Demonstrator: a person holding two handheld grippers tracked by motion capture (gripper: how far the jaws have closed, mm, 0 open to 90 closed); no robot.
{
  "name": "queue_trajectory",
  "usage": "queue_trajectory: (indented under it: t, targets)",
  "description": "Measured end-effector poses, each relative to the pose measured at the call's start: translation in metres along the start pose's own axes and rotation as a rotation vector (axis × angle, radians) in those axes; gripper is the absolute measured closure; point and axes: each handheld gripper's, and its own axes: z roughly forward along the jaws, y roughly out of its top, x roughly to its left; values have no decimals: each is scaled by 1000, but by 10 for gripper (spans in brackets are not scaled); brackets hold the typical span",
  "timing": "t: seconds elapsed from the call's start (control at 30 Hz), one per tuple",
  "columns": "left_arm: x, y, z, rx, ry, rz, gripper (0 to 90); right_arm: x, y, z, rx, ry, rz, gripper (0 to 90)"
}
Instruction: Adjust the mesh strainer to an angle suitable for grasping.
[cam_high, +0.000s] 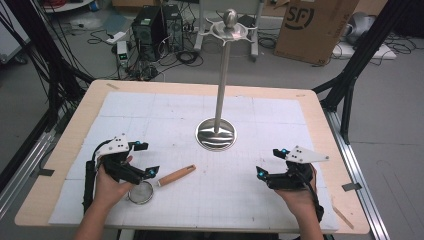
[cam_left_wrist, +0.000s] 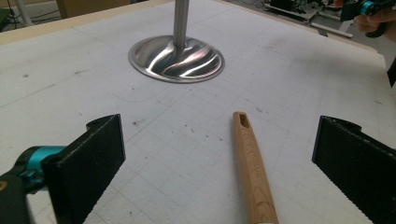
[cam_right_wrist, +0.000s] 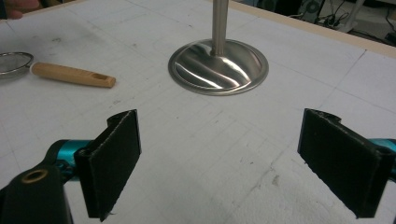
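Lying flat on bench (cam_high: 150, 107), strainer (cam_high: 141, 192) not yet lifted; wooden handle (cam_left_wrist: 252, 168) between wide-open jaws of left gripper (cam_left_wrist: 219, 158), ungripped. Right gripper (cam_right_wrist: 219, 158) wide open, empty. Hanging on stand (cam_high: 216, 134) presumably left.

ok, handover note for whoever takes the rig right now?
Left gripper: jaws open, low over the small sieve, its wooden handle lying between them, untouched.
Right gripper: jaws open, nothing between them, hovering at the right of the white mat.
Steel stand: upright mid-table; nothing seen hanging from its top hooks.
Done: nothing gripped yet.
Left: close on the handle and lift; probably the sieve goes on a hook, judging by the layout.
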Motion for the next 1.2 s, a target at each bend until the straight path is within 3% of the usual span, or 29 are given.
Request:
queue_trajectory:
  t: [0.5,0.73,0.97,1.2]
  targets:
    - [-4,2,2,30,-17,13,32,2,0,1,9,-7,7,122]
    - [-11,5,10,119,-62,37,82,3,-1,3,17,-1,2,122]
    - [-16,6,17,189,-58,72,103,3,-1,4,22,0,2,122]
    - [-18,5,20,257,-65,74,197,4,-2,6,30,6,1,122]
